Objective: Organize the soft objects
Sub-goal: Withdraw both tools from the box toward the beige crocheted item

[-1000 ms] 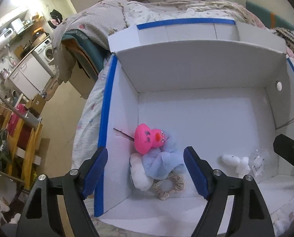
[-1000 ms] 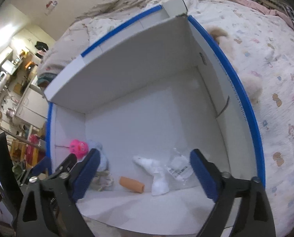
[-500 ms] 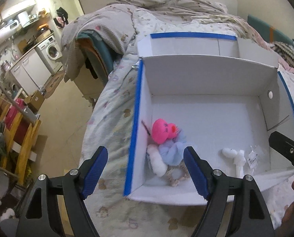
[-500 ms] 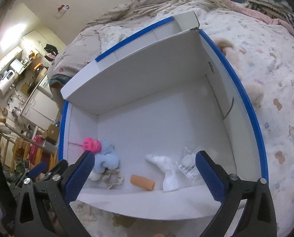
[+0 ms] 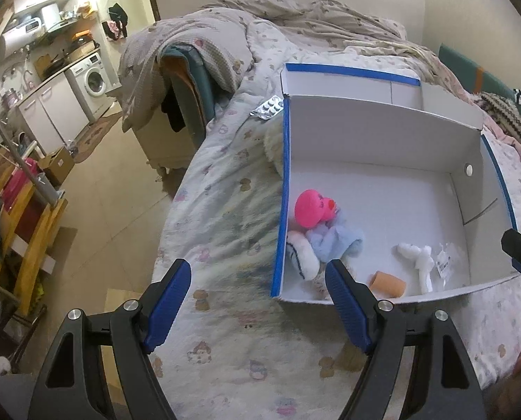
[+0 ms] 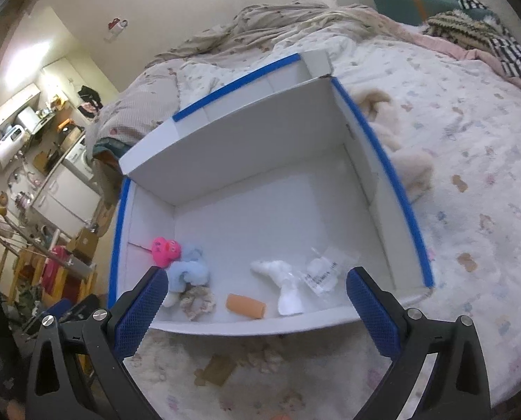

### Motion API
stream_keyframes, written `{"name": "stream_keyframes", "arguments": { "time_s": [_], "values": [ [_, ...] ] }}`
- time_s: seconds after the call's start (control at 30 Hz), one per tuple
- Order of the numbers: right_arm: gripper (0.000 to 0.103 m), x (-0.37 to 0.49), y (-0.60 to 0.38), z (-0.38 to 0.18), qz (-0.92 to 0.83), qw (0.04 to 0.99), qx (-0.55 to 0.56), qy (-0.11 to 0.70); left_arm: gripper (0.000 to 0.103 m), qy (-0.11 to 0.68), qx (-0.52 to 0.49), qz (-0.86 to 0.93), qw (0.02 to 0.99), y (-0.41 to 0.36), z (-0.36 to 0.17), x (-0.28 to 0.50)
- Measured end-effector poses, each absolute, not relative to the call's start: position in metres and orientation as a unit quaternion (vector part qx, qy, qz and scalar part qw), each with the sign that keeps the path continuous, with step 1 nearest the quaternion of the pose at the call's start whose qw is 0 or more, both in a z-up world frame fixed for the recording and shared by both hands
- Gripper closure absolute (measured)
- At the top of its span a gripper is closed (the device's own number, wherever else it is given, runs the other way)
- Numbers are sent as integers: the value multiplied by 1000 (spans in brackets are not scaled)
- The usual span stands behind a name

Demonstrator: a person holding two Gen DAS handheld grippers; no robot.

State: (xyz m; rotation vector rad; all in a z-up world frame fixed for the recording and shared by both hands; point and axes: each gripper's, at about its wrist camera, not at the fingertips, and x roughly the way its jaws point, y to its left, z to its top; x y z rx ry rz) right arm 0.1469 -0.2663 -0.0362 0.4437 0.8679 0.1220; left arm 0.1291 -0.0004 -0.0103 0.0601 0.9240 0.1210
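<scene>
Both grippers (image 5: 258, 301) (image 6: 255, 309) gape empty before the box (image 6: 253, 133); blister pack (image 5: 267, 107), perhaps pills, beside it.

- White box (image 6: 246, 161) with blue-taped edges.
- Hot-pink toy (image 6: 164, 251) at the box's eight o'clock, pale blue plush (image 6: 190, 269) beside it.
- Orange cylinder (image 6: 245, 305) at six o'clock.
- Cartoon-print bedsheet (image 6: 470, 210), pastel on white.

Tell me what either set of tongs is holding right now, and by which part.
Nothing is held. The left tongs and right tongs both stand open and empty, short of the white box.
</scene>
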Motion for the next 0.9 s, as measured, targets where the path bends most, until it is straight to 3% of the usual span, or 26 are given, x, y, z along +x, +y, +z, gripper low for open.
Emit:
{"name": "stream_keyframes", "arguments": {
  "time_s": [0.57,0.9],
  "values": [
    [0,107,-265,-56,30,871,181,456,26,468,16,40,883,5,-36,106],
    [0,117,-265,-108,-17,814,184,551,26,505,6,36,862,6,-62,108]
  ]
}}
